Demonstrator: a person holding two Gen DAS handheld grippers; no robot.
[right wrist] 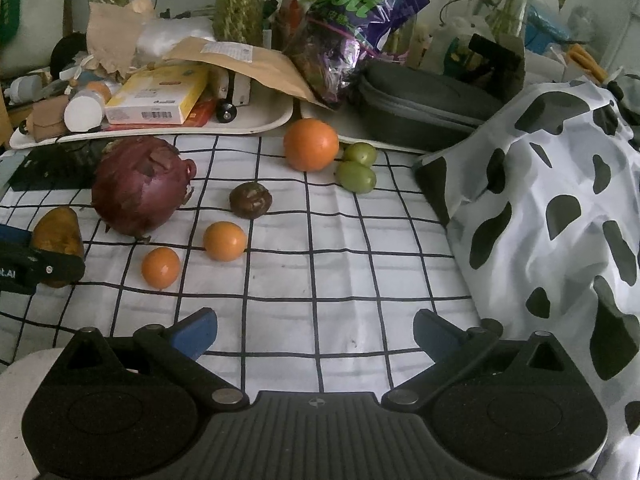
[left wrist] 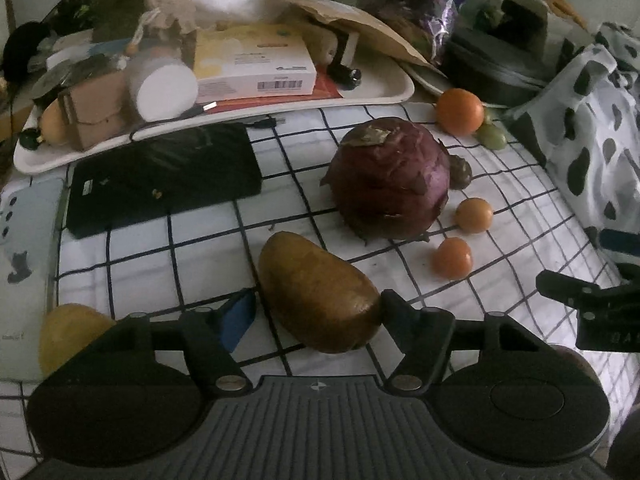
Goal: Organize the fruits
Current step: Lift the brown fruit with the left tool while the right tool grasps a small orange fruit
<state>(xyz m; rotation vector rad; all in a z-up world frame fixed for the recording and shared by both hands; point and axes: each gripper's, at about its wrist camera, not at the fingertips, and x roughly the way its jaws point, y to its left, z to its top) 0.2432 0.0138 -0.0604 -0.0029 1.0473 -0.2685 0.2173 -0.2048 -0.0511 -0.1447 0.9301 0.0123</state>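
Observation:
My left gripper [left wrist: 316,308] has its jaws around a brown potato [left wrist: 318,292] that lies on the checked cloth [left wrist: 140,248]; the right fingertip touches it, the left blue pad stands just beside it. It also shows in the right wrist view [right wrist: 58,236]. Beyond it lie a purple onion [left wrist: 390,178], two small orange fruits [left wrist: 453,258] [left wrist: 474,215] and a large orange [left wrist: 459,111] with green fruits [left wrist: 491,135]. My right gripper [right wrist: 316,330] is open and empty over bare cloth, near the small oranges [right wrist: 161,267] [right wrist: 224,241], a dark wrinkled fruit [right wrist: 251,199], the large orange [right wrist: 311,144] and two green fruits [right wrist: 356,176].
A cluttered white tray [left wrist: 372,94] with boxes stands at the back, a black pouch [left wrist: 164,176] in front of it. A yellow fruit [left wrist: 68,332] lies at the left near my left gripper. A cow-print bag [right wrist: 552,220] fills the right side. A dark case [right wrist: 420,104] sits behind.

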